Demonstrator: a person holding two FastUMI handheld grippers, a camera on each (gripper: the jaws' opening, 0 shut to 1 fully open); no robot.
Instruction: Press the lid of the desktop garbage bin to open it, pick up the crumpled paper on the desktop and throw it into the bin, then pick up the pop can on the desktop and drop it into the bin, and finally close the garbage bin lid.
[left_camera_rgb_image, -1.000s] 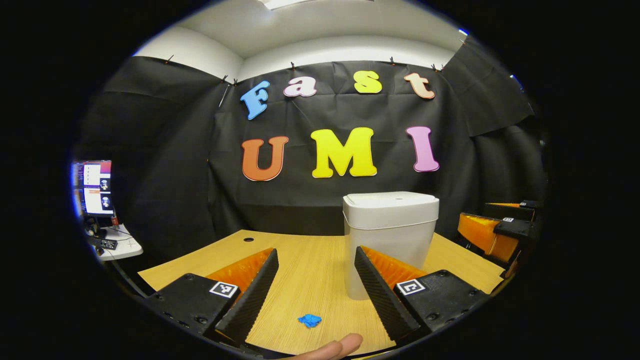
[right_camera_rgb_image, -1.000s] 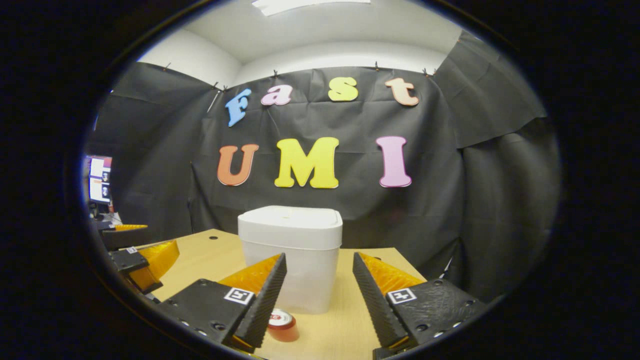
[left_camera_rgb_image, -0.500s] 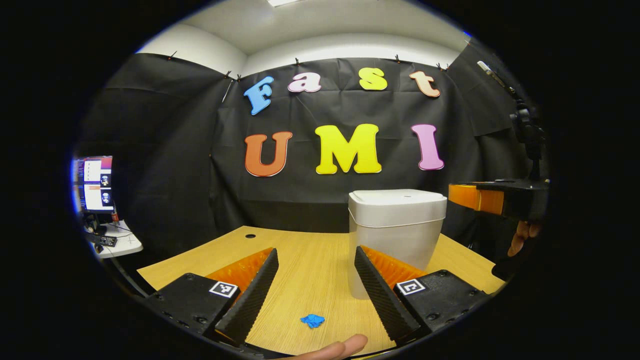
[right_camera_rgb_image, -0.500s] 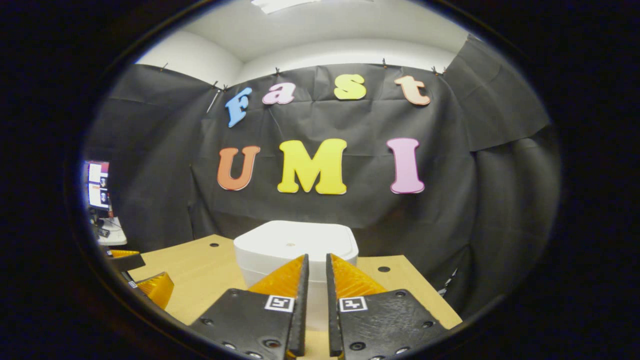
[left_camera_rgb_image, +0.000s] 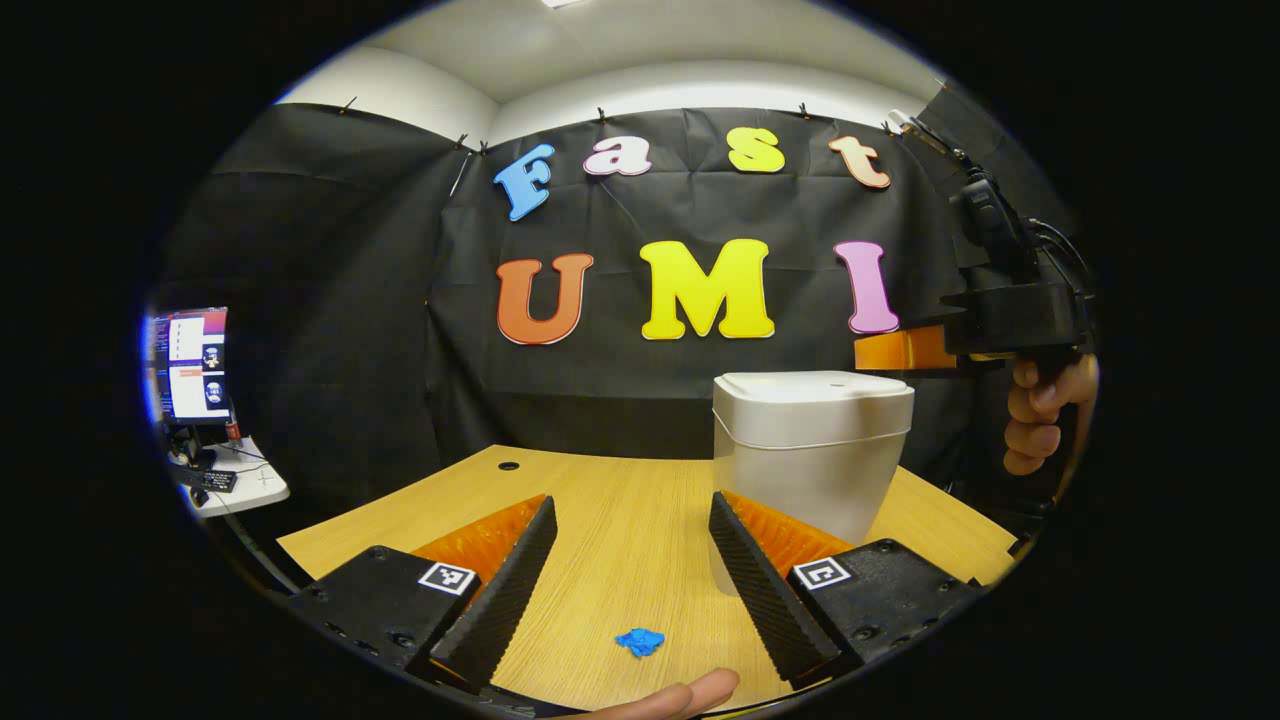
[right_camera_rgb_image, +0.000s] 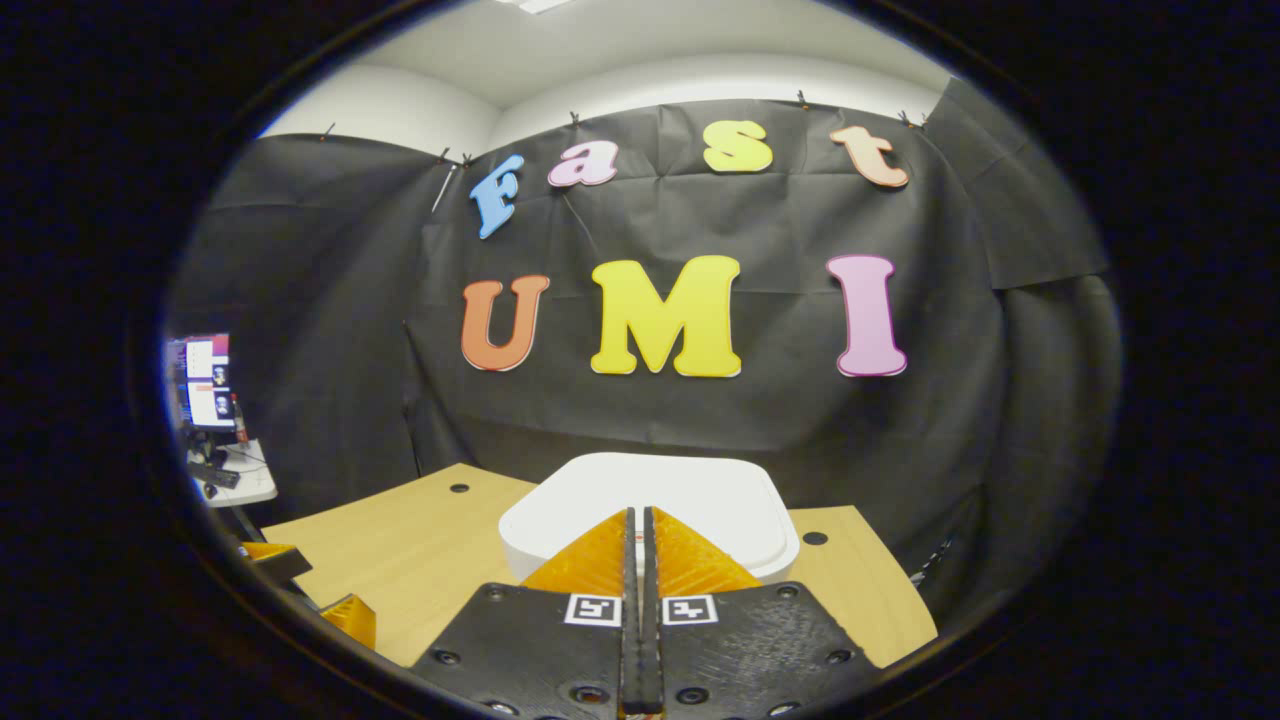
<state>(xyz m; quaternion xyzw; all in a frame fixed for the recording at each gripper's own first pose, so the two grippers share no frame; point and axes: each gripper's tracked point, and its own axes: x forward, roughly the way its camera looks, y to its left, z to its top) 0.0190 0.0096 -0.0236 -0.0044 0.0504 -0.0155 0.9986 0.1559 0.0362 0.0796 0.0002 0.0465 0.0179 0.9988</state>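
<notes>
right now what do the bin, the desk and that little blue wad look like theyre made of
Bin: probably plastic, smooth matte white, with moulded rounded corners and a separate lid.
Desk: wood or wood-look laminate, light tan with fine straight grain lines; which one is unclear.
Blue wad: likely crumpled paper, creased and irregular, though it is too small to be sure.

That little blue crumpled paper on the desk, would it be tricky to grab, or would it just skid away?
The crumpled paper looks like a small, low wad, so it is probably very light and may skid across the smooth wooden desk if nudged. Its creases suggest it would squash rather than resist. Lying flat, it seems unlikely to roll far.
</notes>
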